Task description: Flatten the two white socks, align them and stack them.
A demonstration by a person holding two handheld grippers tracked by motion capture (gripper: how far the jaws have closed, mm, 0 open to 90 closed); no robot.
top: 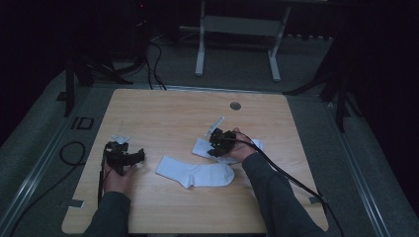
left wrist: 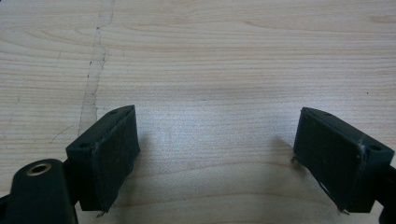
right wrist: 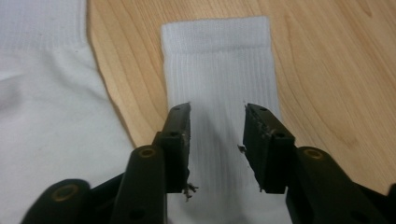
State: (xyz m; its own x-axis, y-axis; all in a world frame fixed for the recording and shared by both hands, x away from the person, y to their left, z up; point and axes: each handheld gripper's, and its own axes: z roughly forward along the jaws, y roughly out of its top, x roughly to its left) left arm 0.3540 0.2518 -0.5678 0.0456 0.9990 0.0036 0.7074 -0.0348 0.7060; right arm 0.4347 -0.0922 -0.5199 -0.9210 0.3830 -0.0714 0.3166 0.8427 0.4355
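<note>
Two white ribbed cotton socks lie flat on the light wooden bench (top: 173,108): the nearer sock (top: 195,174) at mid-bench, the far sock (right wrist: 219,65) just beside it under the person's right hand. Right tool (right wrist: 217,140) hangs over the far sock's leg with jaws partly apart, astride the ribbing, pads not pressing the fabric; cuff lies ahead of the tips. Left tool (left wrist: 217,154) rests wide apart over bare bench, well clear of both socks, holding nothing. Judged risks: if the right tool closes at this height it may catch only a top layer and drag the sock askew, or snag the neighbouring sock, since their edges lie close together
</note>
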